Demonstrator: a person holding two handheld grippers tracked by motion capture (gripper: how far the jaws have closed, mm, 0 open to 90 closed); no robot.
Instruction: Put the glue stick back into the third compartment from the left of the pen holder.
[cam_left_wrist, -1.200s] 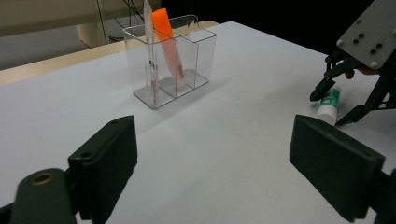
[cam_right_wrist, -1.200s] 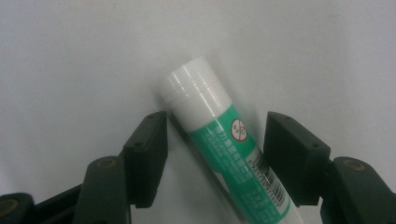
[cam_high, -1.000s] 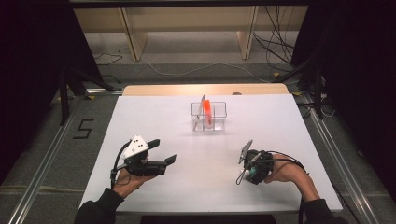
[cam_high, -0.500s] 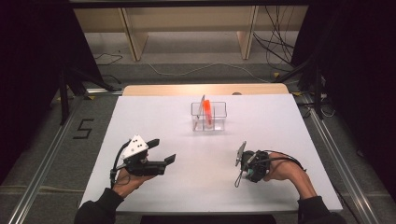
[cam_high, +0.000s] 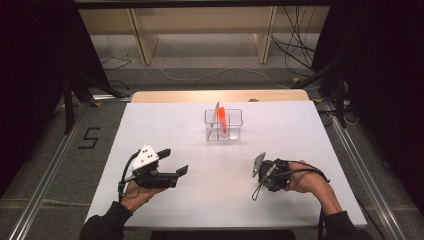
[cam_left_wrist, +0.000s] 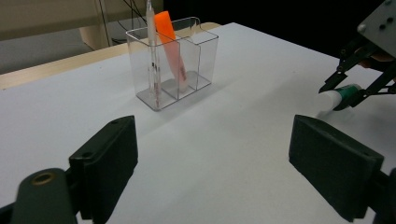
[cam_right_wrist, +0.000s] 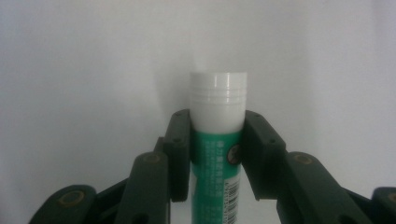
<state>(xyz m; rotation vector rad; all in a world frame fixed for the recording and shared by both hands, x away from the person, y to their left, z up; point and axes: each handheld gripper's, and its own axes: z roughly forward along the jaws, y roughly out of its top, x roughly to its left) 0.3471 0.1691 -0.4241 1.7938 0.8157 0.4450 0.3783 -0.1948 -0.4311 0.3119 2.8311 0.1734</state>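
Your right gripper (cam_right_wrist: 217, 154) has just been closing, and its two pads now sit on either side of the glue stick (cam_right_wrist: 218, 140), pinching the green body just below the white cap. The stick lies low on the white table (cam_high: 310, 145) at the near right, well apart from the clear organizer (cam_high: 223, 125) out at the far middle. Your left gripper (cam_high: 175, 162) hangs at the near left with its jaws spread wide and nothing between them.

If the plan is to drop the stick into that organizer, I'd check the pinch is firm before you lift; a round tube likes to roll out of flat pads. You're holding close to the cap end, so expect the long end to sag. Come up straight, then tip it upright over a free compartment.

Heads up on what's hard to see: the stick's lower end is cut off at the bottom of the right gripper view, and from the high view your hand and gripper cover it. The orange marker (cam_left_wrist: 170, 46) and a thin clear pen (cam_left_wrist: 152, 51) already lean in the organizer; the compartment at the far end in the left gripper view looks free.
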